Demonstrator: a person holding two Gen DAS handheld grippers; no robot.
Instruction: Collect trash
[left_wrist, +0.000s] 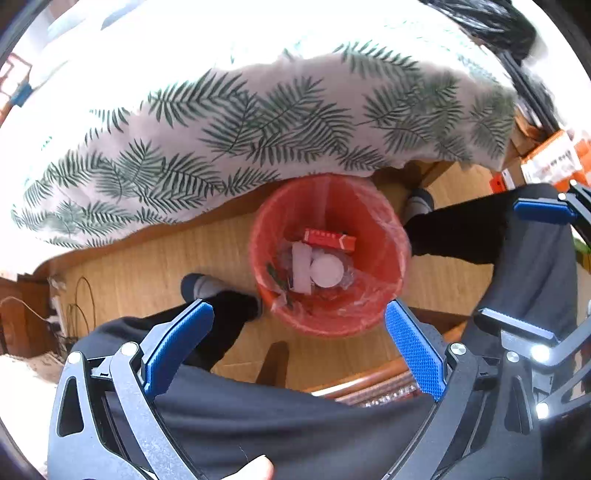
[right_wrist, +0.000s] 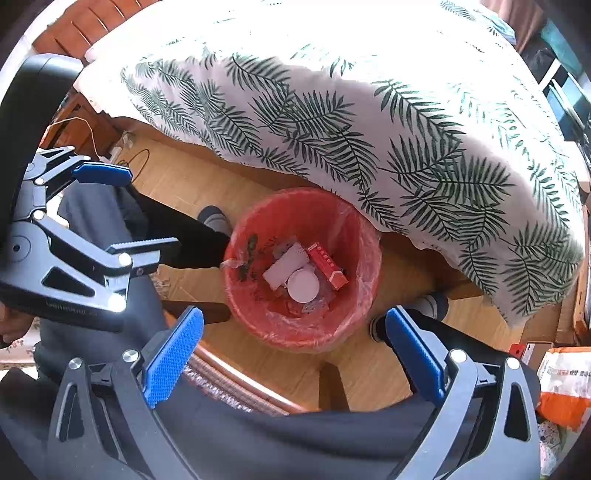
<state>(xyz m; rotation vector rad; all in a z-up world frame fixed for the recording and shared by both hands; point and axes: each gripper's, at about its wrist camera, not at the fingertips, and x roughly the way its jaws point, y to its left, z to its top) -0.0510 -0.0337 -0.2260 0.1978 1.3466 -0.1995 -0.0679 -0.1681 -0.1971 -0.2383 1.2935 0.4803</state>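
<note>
A red trash bin (left_wrist: 380, 221) with a clear liner stands on the wooden floor below both grippers; it also shows in the right wrist view (right_wrist: 347, 236). Inside lie a red box (left_wrist: 330, 239) (right_wrist: 327, 264), a round white lid (left_wrist: 328, 271) (right_wrist: 303, 285), a white flat piece (left_wrist: 301, 269) (right_wrist: 286, 266) and crumpled clear plastic. My left gripper (left_wrist: 300, 314) is open and empty above the bin's near rim. My right gripper (right_wrist: 293, 323) is open and empty above the bin. The left gripper shows in the right wrist view (right_wrist: 125, 210), and the right one in the left wrist view (left_wrist: 532, 266).
A table with a fern-print cloth (left_wrist: 258, 122) (right_wrist: 369, 129) overhangs just behind the bin. The person's dark-trousered legs and socked feet (left_wrist: 207, 288) (right_wrist: 428, 304) flank the bin. A chair edge (right_wrist: 236, 380) is below. Cables (left_wrist: 79, 306) and orange packages (right_wrist: 565, 384) lie at the sides.
</note>
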